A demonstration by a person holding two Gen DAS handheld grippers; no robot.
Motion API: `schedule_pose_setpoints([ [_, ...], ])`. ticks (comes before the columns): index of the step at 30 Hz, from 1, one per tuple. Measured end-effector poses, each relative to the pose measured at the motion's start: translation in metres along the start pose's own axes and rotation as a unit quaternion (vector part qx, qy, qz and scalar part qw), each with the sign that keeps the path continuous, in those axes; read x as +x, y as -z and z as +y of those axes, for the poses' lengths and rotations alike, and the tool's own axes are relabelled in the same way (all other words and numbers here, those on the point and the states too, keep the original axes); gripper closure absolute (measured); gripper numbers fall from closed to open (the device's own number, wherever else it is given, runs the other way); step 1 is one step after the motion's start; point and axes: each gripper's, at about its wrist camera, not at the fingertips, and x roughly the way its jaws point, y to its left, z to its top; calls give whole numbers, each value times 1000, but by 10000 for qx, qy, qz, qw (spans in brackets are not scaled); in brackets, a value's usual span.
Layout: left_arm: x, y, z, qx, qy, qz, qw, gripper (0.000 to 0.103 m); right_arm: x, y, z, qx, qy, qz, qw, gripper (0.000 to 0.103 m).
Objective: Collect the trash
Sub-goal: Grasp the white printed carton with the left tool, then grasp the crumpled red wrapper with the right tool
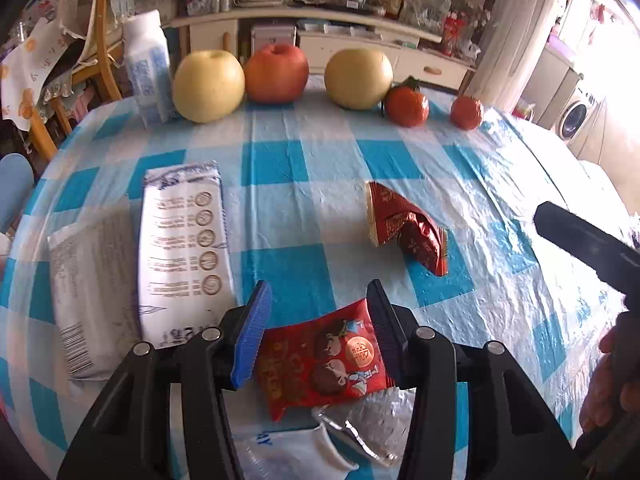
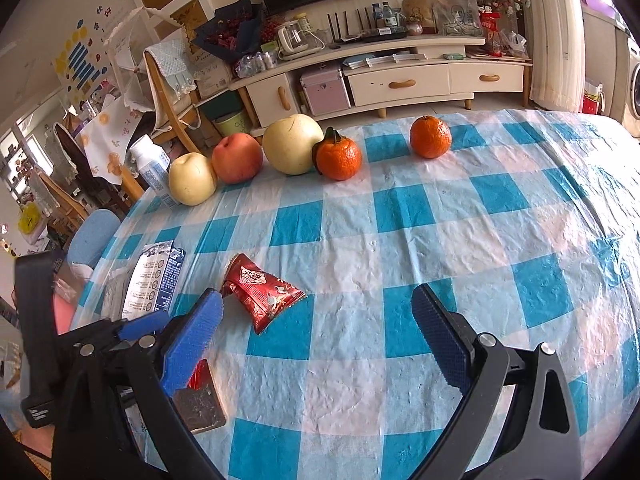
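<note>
Trash lay scattered on a blue-and-white checked tablecloth [image 1: 304,168] as I worked with a gripper in each hand; my left gripper [image 1: 316,312] had its blue pads closed on a flat red snack wrapper [image 1: 320,360] printed with cartoon figures, one pad at each side edge; just below that wrapper sat a torn silver foil packet [image 1: 368,420]; to its left lay a long white printed pouch [image 1: 184,248], overlapping a second white packet with a barcode [image 1: 88,292]; a crumpled dark red wrapper [image 1: 404,228] rested alone near the middle of the cloth, well apart from my left pads; my right gripper [image 2: 320,320] hovered with its jaws spread wide and nothing between them, the crumpled wrapper lying just beyond its left pad; along the far edge stood two pale pears [image 2: 192,178], a red apple [image 2: 237,158] and two mandarins [image 2: 339,156], with a white carton [image 2: 154,170] at the left end.
</note>
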Motion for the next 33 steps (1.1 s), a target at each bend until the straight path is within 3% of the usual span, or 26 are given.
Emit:
schedule_pose_setpoints([
  [4, -26, -5, 21, -209, -255, -354, 9988, 38, 14, 2, 7, -170, -183, 232, 9994, 7],
  [7, -24, -17, 31, -98, -633, -349, 9973, 36, 24, 1, 16, -345, -263, 392, 9983, 7],
  [10, -9, -31, 42, -137, -772, -191, 9967, 33, 38, 0, 24, -519, -239, 579, 9967, 7],
  [16, 33, -40, 48, 21, -940, 283, 9952, 33, 60, -1, 30, -775, -68, 711, 9944, 7],
  [17, 34, -41, 49, 42, -990, 262, 9947, 34, 61, -2, 31, -812, -39, 685, 9943, 7],
  [19, 35, -42, 52, -9, -1068, 326, 9937, 47, 63, -4, 31, -863, -25, 639, 9942, 7],
  [26, 33, -39, 57, 4, -990, 354, 9945, 47, 78, -4, 42, -1161, 24, 647, 9911, 7],
  [30, 26, -38, 59, -1, -934, 225, 9954, 47, 84, -2, 46, -1289, 53, 721, 9890, 24],
  [33, 16, -37, 63, -97, -869, 105, 9961, 47, 89, 1, 47, -1351, 119, 778, 9877, 30],
])
